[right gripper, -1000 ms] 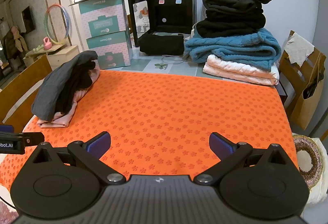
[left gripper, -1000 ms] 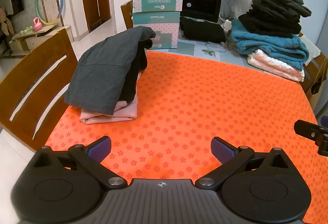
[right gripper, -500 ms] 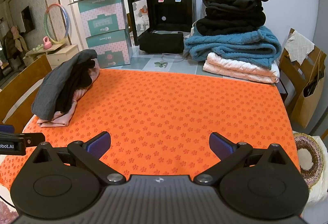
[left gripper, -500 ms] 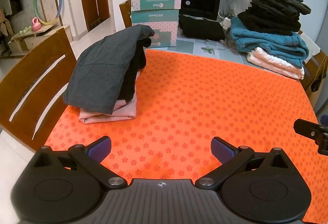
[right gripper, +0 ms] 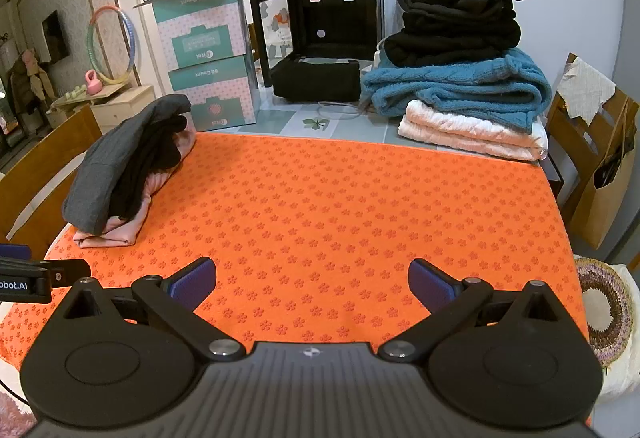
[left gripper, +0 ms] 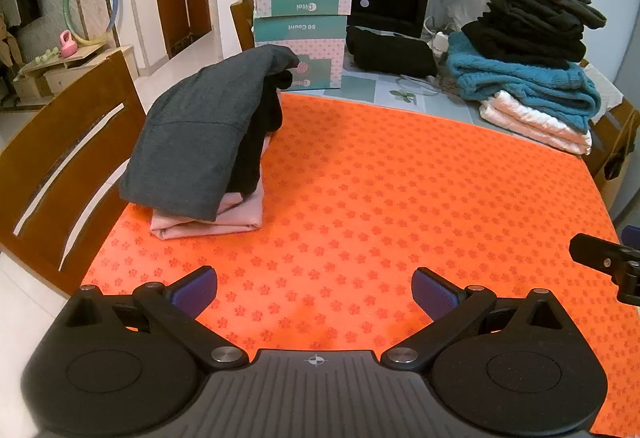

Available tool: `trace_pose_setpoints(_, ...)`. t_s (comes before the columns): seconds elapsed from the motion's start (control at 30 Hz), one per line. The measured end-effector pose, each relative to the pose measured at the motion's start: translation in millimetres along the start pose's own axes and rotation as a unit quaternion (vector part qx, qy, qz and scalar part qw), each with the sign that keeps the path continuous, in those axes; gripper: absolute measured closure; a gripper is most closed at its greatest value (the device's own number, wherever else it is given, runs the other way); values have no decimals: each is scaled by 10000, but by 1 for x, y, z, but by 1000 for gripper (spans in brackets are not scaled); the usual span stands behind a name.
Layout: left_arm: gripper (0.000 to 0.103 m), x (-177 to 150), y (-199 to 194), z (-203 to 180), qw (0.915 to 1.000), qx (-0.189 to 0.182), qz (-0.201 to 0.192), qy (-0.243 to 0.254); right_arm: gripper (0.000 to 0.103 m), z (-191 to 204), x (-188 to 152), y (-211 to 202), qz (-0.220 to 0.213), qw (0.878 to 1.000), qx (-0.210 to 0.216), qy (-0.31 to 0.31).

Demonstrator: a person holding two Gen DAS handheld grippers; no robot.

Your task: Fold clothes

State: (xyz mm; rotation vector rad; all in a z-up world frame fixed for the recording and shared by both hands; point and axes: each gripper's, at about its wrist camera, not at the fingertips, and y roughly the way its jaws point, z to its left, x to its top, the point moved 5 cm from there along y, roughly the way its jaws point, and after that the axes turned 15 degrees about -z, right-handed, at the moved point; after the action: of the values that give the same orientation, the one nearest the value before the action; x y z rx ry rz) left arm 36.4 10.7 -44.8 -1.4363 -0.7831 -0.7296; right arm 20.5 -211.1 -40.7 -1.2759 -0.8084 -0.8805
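Left gripper [left gripper: 314, 288] spread wide and empty, right gripper [right gripper: 312, 284] likewise, orange mat [left gripper: 400, 197] bare between them, small folded pile [left gripper: 204, 153] (grey over black, probably, over pink) at its left edge, taller stack [right gripper: 460, 49] behind.

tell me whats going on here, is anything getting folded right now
Not at this moment. Both handheld grippers, the left gripper and the right gripper, are open and empty above a bare stretch of the orange mat. A small pile of folded clothes, grey on black on pink, sits at the mat's left edge. A taller stack of clothes sits on the table behind the mat's far right corner. No garment lies spread on the mat.
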Motion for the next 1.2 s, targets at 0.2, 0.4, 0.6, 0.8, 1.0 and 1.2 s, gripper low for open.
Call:
trace_pose_setpoints(0.2, 0, -1, 1, 1, 10000, -4, 16, -28, 0, -1, 0, 1, 19, 10000, -5, 9)
trace_pose_setpoints(0.4, 0, -1, 1, 2, 10000, -4, 36, -53, 0, -1, -1, 2, 38, 10000, -4, 5)
trace_pose_setpoints(0.6, 0, -1, 2, 3, 9999, 2, 58, -85, 0, 0, -1, 3, 65, 10000, -10, 8)
trace_pose_setpoints(0.8, 0, -1, 3, 5, 9999, 23, 74, -117, 0, 0, -1, 4, 94, 10000, -4, 5)
trace_pose_setpoints(1.0, 0, -1, 4, 6, 9998, 32, 99, -142, 0, 0, -1, 5, 117, 9999, -2, 3)
trace_pose_setpoints(1.2, 0, -2, 5, 7, 9997, 51, 135, -178, 0, 1, -2, 6, 146, 9999, -1, 5)
